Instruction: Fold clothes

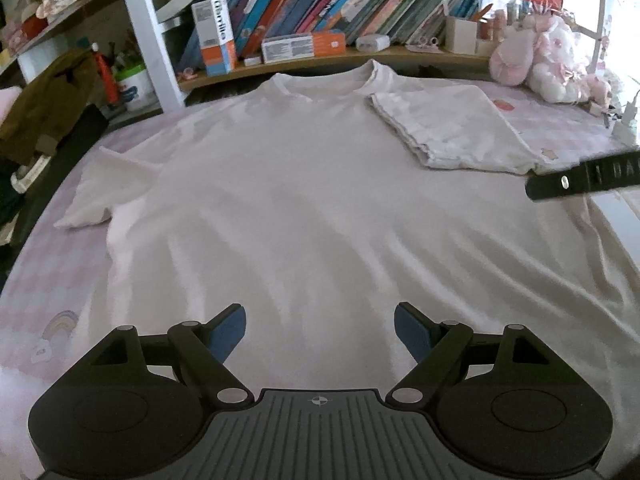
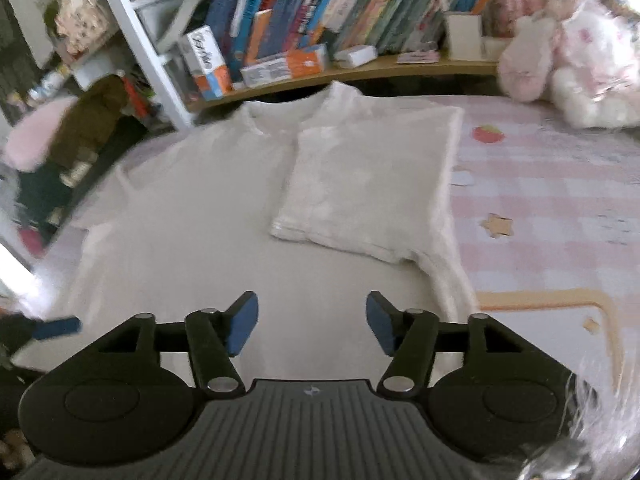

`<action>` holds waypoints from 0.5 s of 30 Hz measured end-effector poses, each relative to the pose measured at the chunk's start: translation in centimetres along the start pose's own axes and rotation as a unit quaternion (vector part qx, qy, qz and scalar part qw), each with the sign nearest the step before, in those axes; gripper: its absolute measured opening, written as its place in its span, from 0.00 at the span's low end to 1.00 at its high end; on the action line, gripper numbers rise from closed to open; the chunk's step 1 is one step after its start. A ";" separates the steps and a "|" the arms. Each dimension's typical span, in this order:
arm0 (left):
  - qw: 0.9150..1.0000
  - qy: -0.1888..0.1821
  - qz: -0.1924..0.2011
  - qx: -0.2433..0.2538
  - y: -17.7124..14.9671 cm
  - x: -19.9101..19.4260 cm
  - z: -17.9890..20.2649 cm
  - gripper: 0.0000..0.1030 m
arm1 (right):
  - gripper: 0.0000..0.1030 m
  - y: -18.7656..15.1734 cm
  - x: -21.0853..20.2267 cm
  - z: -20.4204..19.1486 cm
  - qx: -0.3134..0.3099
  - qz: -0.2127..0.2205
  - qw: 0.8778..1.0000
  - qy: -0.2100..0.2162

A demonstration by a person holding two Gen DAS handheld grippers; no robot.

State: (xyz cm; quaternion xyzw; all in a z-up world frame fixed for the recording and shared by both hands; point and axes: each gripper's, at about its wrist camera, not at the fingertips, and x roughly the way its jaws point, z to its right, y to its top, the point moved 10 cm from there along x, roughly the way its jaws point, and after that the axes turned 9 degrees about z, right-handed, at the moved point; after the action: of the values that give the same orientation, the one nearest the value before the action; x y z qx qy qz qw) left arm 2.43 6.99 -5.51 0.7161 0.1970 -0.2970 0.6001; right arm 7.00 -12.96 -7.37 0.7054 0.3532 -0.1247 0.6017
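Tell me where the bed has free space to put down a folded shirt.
Free: the pink checked sheet right of the white shirt, below the plush toys. A narrower strip lies left of the shirt. Crowded: the bookshelf behind the collar.

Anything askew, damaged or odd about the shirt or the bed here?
Nothing looks damaged or spilled. The white T-shirt lies flat on the pink checked bedspread, lopsided only because one sleeve is folded in over the chest while the other sleeve lies spread out. Both grippers hover open, holding nothing.
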 end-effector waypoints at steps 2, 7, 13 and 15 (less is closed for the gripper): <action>1.000 -0.002 0.003 0.000 0.2 0.1 0.5 0.81 | 0.67 -0.7 -0.6 0.3 -0.025 0.000 0.999 -0.029; 1.000 -0.002 0.015 -0.002 0.7 0.0 1.5 0.81 | 0.81 -1.9 -1.2 1.4 -0.049 0.002 0.996 -0.072; 1.000 0.008 0.028 -0.011 1.2 -0.4 2.2 0.81 | 0.87 -2.9 -1.6 2.0 -0.056 -0.002 0.996 -0.076; 0.999 0.011 0.035 -0.014 1.3 -0.5 2.3 0.81 | 0.90 -3.0 -1.6 2.2 -0.061 -0.003 0.995 -0.077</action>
State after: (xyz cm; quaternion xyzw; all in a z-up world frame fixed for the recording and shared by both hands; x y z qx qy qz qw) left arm 2.45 4.47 -4.41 0.7175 0.1824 -0.2646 0.6180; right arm 4.40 -15.46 -9.20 0.6550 0.3150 -0.1586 0.6682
